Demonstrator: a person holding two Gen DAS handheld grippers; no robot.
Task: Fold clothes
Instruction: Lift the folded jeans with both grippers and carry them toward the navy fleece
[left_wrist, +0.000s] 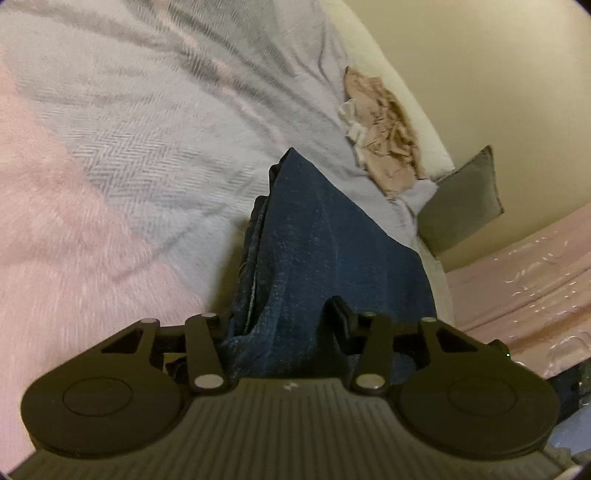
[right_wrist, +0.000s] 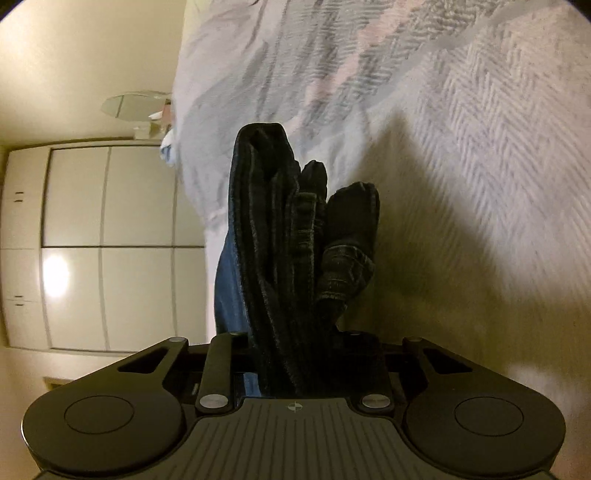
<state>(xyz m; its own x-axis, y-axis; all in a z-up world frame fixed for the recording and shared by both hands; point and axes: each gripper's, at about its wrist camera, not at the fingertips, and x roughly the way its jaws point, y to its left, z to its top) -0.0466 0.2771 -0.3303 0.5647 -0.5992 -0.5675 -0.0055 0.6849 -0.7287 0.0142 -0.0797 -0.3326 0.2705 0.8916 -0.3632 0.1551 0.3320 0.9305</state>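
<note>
Both grips clamped on jeans (left_wrist: 332, 251): left gripper (left_wrist: 286, 325), right gripper (right_wrist: 295, 350), denim bunched between jaws, hanging ahead over bed (left_wrist: 129, 129). I judge heavy, stiff, non-slip; I'd grip waistband or hems.

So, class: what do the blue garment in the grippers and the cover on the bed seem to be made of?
Blue garment: probably denim, matte, with faded seams and a stitched hem.
Bed cover: woven fabric, likely cotton, showing a grey-white herringbone pattern.

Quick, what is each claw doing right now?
Left gripper: closed on the blue jeans.
Right gripper: closed on the same jeans, bunched.
</note>
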